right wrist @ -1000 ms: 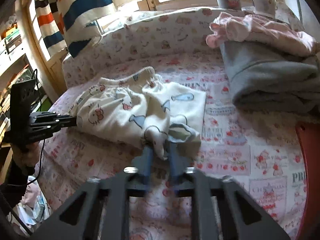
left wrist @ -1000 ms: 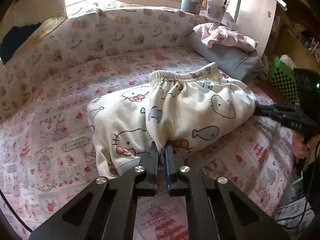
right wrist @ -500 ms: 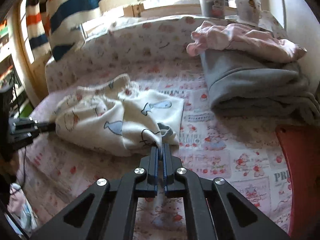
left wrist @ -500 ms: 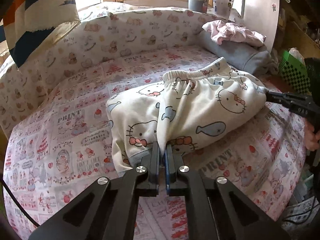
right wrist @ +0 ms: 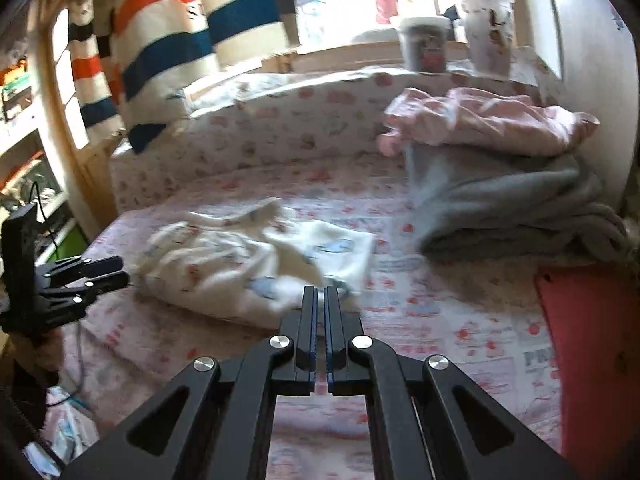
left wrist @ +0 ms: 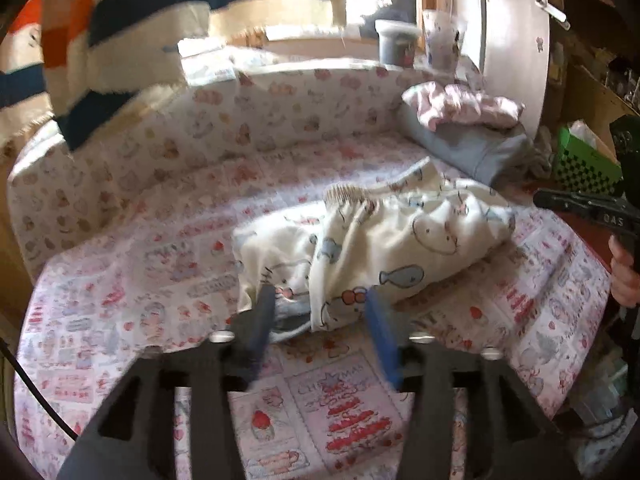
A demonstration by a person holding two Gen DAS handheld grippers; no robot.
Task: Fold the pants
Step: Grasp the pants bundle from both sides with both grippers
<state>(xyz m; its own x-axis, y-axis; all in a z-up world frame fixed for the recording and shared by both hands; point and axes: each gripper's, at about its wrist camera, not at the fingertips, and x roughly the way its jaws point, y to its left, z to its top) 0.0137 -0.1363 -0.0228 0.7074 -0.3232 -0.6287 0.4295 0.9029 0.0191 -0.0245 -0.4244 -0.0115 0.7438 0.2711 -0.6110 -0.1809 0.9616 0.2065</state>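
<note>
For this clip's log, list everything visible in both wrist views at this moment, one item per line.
pants: one, cream with cat and fish print, bunched mid-bed
bedsheet: one, white with pink and red print, covering the bed
grey blanket: one, folded, far right corner
pink garment: one, on the grey blanket
striped cloth: one, cream with orange and blue bands, hanging at back left
cups: two, pale, on the sill
green basket: one, beside the bed
left hand-held gripper: black, blue pads, open around the pants' near edge
right hand-held gripper: black, fingers nearly together, at the pants' edge; grip unclear
</note>
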